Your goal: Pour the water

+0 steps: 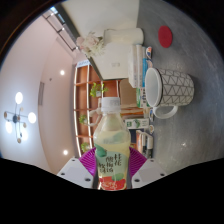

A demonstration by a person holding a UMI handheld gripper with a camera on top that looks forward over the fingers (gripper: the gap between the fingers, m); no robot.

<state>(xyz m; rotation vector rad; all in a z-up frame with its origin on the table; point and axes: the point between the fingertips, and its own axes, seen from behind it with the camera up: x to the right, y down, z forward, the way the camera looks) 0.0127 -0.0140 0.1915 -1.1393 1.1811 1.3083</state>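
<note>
My gripper (pixel 112 165) is shut on a clear plastic bottle (pixel 110 135) with a green cap and a white, green and red label. Both purple pads (pixel 88 162) press on its sides. The whole view is rolled about a quarter turn, so the bottle lies tilted toward a white mug (pixel 172 87) with a dark geometric line pattern. The mug sits just beyond the bottle's cap, its mouth (pixel 153 84) facing the bottle. No water stream is visible.
A white table surface (pixel 190 45) carries a red round coaster (pixel 166 36) beyond the mug. Wooden shelving (pixel 110 85) with small items, a white box (pixel 125 37) and a ceiling with a lamp (pixel 17 117) fill the background.
</note>
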